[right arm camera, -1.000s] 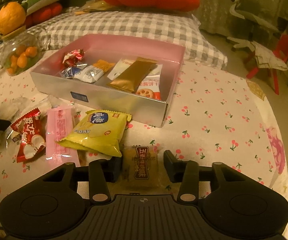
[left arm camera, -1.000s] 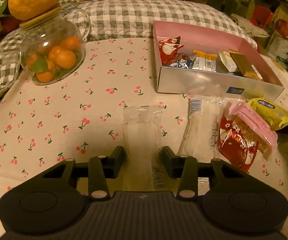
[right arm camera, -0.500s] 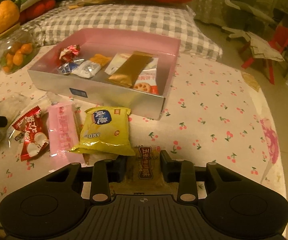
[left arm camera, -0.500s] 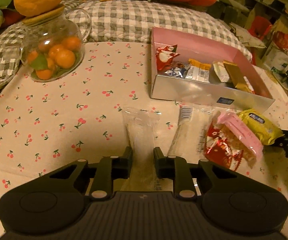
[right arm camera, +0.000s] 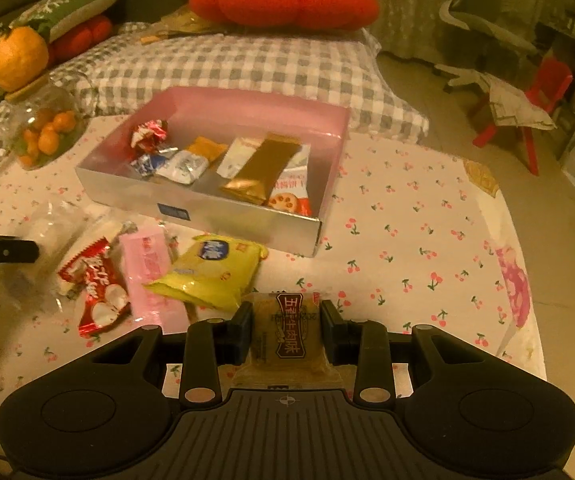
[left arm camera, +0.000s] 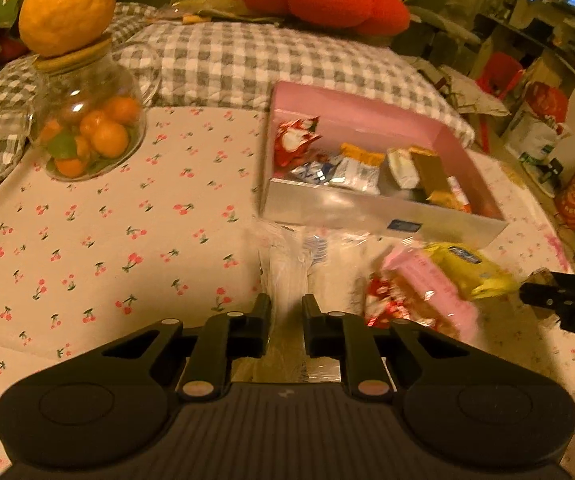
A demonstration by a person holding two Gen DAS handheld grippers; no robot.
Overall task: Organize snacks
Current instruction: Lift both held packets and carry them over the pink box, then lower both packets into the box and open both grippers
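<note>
Snacks lie scattered at mid-frame before the pink box (right arm camera: 329,184); left gripper (left arm camera: 286,318) is closing on a clear packet (left arm camera: 287,276); right gripper (right arm camera: 287,330) clamps a brown cake packet (right arm camera: 287,336); slick film could slip out mid-carry.

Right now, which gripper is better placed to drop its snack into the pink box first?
Right. The right gripper is shut on the brown pastry packet, with a clear path to the pink box. The left gripper is closing on a clear packet.
</note>
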